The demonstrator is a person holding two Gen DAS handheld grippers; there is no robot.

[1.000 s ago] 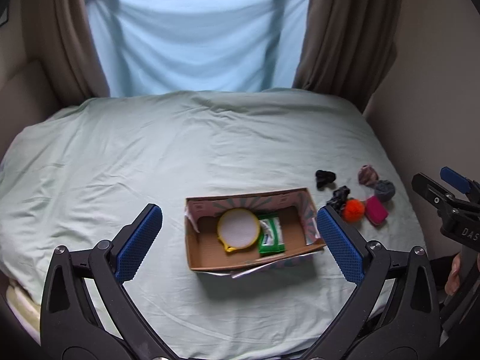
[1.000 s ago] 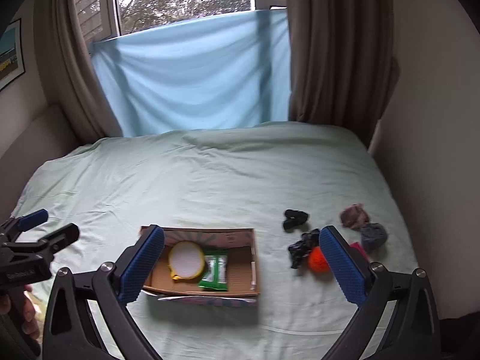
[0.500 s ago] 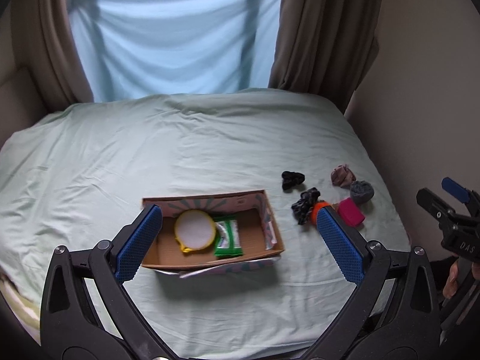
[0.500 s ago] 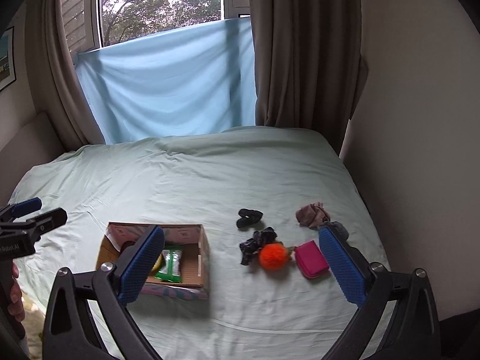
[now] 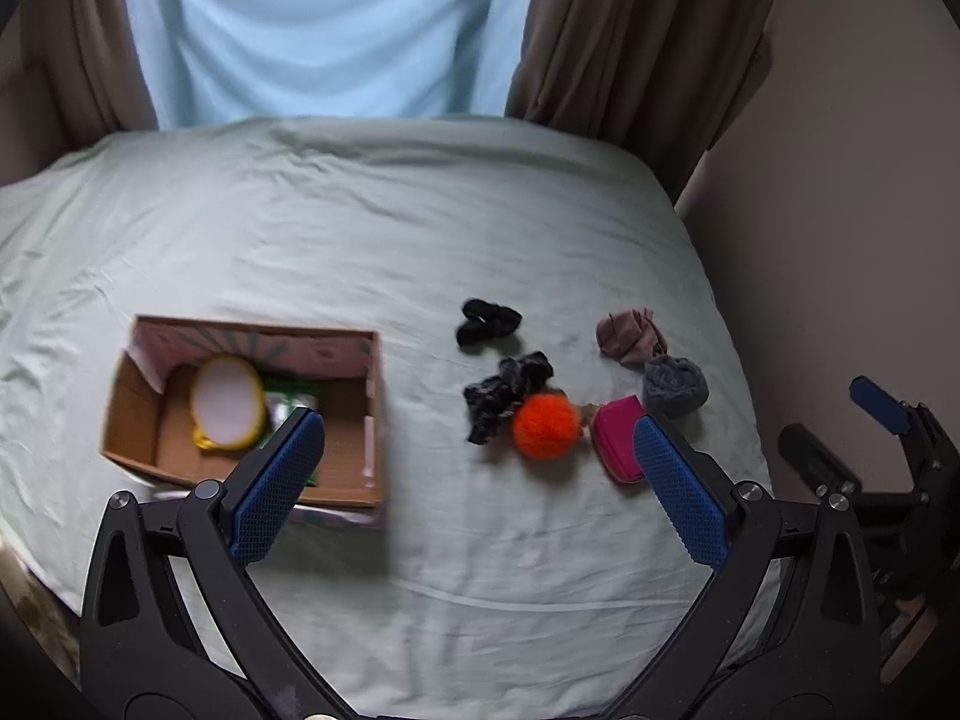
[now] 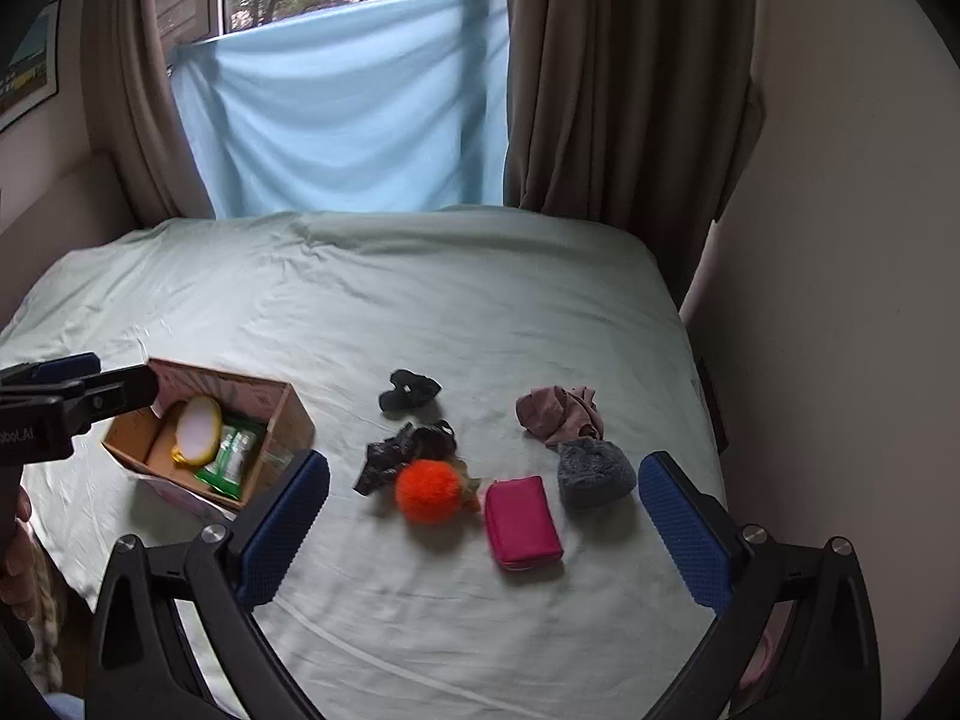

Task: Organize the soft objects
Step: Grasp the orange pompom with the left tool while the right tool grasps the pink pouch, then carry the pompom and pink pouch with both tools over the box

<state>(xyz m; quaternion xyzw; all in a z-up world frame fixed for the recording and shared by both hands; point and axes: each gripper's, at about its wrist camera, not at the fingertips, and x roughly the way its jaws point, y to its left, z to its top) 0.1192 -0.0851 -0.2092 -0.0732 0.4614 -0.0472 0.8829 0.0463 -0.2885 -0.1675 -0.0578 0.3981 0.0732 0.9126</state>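
Soft things lie in a cluster on the pale green bed (image 5: 480, 540): an orange pompom (image 5: 545, 425), a pink pouch (image 5: 618, 438), a grey fluffy piece (image 5: 675, 385), a dusty-pink cloth (image 5: 630, 336), a black scrunchie (image 5: 489, 321) and a dark patterned scrunchie (image 5: 507, 390). They also show in the right wrist view: pompom (image 6: 429, 491), pouch (image 6: 522, 521), grey piece (image 6: 594, 473). My left gripper (image 5: 480, 480) is open and empty above the bed's near side. My right gripper (image 6: 483, 525) is open and empty, hovering before the pompom and pouch.
An open cardboard box (image 5: 360, 420) at the left holds a round yellow-rimmed item (image 5: 227, 403) and a green packet (image 6: 231, 462). A wall (image 6: 840, 240) runs along the bed's right edge. Brown curtains (image 6: 600, 90) and a blue cloth (image 6: 360, 120) hang behind.
Both grippers have swung to the right and come closer to the bed; the soft cluster now sits between the fingers in both views and the box has shifted left. Both stay open.
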